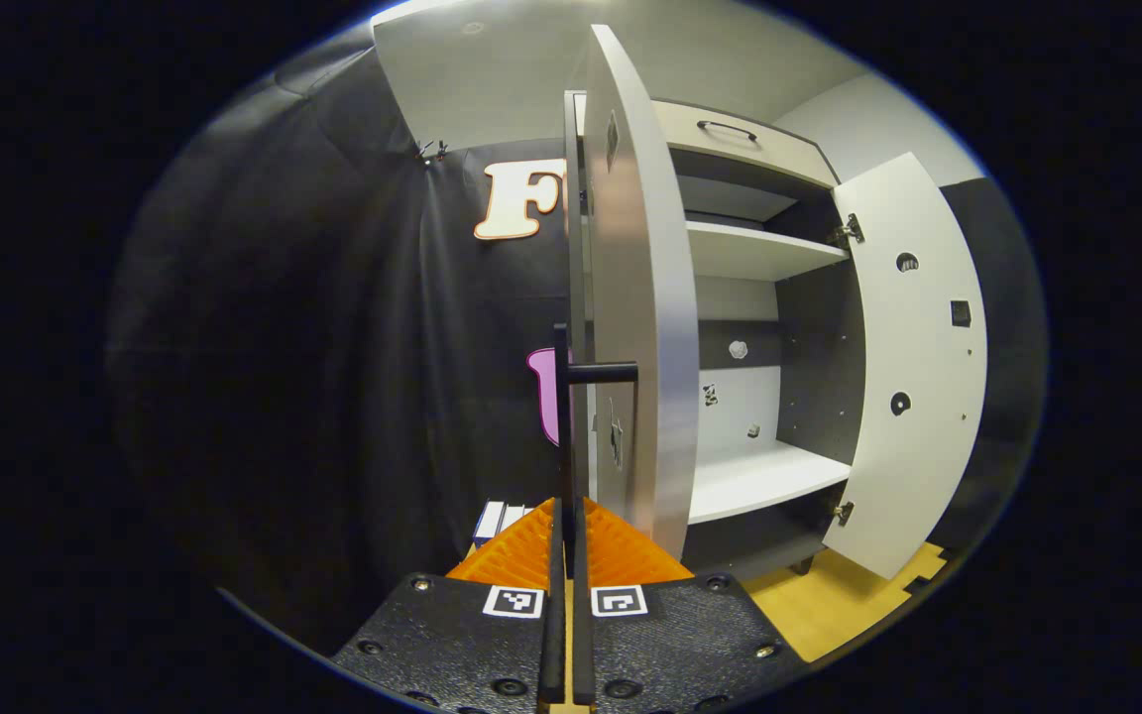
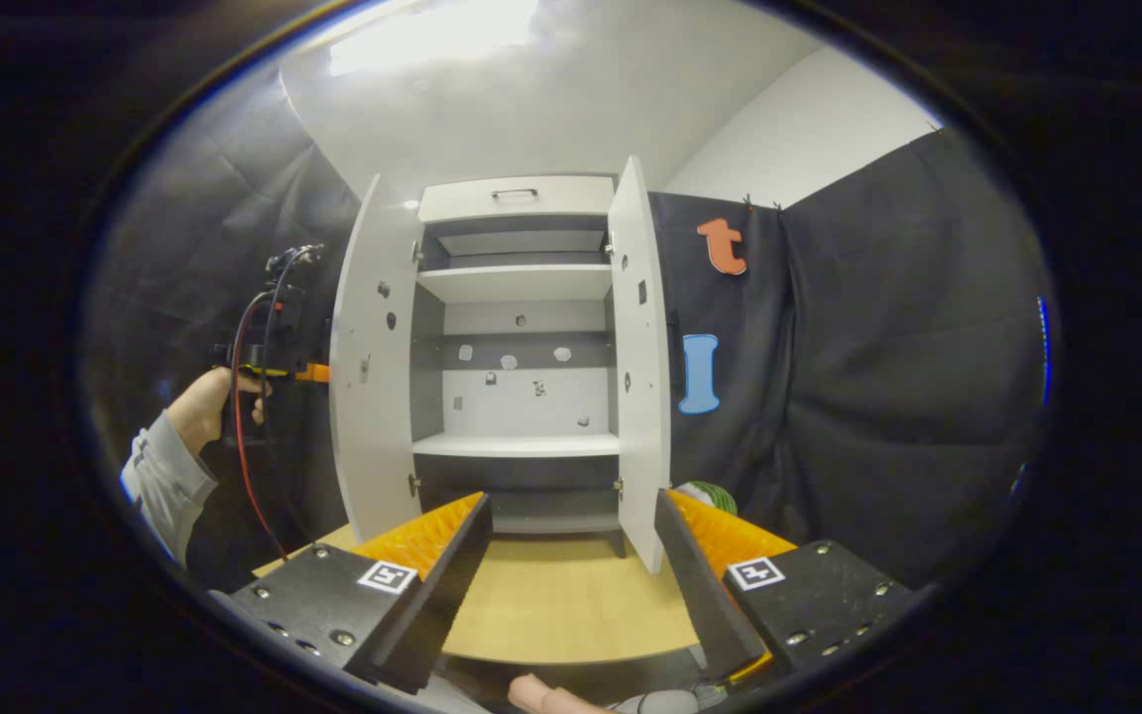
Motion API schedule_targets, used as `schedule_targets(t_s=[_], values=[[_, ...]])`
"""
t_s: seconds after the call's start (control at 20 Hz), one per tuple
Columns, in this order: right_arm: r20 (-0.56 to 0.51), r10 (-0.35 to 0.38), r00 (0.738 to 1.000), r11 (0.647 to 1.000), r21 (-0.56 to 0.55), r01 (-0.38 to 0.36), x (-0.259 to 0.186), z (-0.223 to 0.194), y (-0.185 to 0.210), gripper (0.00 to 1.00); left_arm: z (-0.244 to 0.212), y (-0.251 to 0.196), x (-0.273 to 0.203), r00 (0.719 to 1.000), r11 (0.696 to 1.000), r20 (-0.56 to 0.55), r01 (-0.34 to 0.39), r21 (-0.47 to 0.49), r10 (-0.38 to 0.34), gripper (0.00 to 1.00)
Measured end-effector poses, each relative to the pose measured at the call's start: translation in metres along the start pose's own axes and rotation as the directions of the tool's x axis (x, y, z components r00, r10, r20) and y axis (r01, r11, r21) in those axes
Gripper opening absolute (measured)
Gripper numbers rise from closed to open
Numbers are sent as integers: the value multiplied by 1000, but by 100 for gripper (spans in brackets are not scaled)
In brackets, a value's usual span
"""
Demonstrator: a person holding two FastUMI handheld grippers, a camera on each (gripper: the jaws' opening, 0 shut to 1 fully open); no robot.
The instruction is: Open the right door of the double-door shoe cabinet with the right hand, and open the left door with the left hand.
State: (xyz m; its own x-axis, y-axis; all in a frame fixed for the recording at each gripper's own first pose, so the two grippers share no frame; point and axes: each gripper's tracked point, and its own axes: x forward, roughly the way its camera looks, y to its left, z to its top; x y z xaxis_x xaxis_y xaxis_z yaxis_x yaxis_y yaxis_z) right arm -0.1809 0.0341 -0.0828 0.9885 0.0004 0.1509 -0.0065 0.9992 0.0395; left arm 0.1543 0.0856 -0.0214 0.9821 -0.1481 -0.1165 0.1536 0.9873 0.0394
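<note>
The white shoe cabinet (image 2: pixel 516 283) stands with both doors swung wide. In the left gripper view the left door (image 1: pixel 635 297) is edge-on, and my left gripper (image 1: pixel 566 511) is shut on its black bar handle (image 1: pixel 561 416). The right door (image 1: pixel 913 367) hangs open at the far side. In the right gripper view my right gripper (image 2: pixel 571 506) is open with nothing between its fingers, back from the cabinet and facing its inside between the left door (image 2: pixel 373 377) and the right door (image 2: pixel 638 377). A hand (image 2: pixel 199 407) holds the left gripper (image 2: pixel 279 367) at the left door's outer face.
Inside are white shelves (image 2: pixel 516 446) and a drawer (image 2: pixel 516 198) on top. The cabinet stands on a wooden floor panel (image 2: pixel 561 595). Black cloth walls close in on both sides. A green object (image 2: pixel 710 493) lies low beside the right door.
</note>
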Motion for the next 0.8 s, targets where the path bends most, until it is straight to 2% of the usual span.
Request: schedule_targets(t_s=[0.1, 0.15, 0.2, 0.4, 0.6, 0.7, 0.8], values=[[-3, 1, 1000, 1000, 8, -1, 2, -1, -1, 98, 2, -4, -16, 1000, 1000, 3, -7, 1, 7, 6], [-2, -1, 1000, 1000, 18, 1, 1, -1, -3, 98, 3, -4, -22, 1000, 1000, 3, -15, -2, 15, 26], [-2, -1, 1000, 1000, 23, 1, 1, -1, -3, 98, -1, -4, -27, 1000, 1000, -3, -25, -1, 25, 32], [-3, -5, 1000, 1000, 10, 5, -2, -2, -3, 98, -7, -3, -51, 998, 997, -24, -64, -49, 63, 41], [-2, -6, 1000, 1000, 5, 6, -2, -3, -1, 98, -13, -4, -71, 997, 994, -28, -76, -74, 74, 59], [2, -10, 1000, 1000, 3, 10, -4, -3, -3, 98, -14, -2, -78, 995, 993, -32, -94, -69, 92, 70], [10, -12, 1000, 1000, -1, 12, -5, -1, -2, 98, -13, 1, -87, 993, 990, -20, -116, -75, 115, 90]])
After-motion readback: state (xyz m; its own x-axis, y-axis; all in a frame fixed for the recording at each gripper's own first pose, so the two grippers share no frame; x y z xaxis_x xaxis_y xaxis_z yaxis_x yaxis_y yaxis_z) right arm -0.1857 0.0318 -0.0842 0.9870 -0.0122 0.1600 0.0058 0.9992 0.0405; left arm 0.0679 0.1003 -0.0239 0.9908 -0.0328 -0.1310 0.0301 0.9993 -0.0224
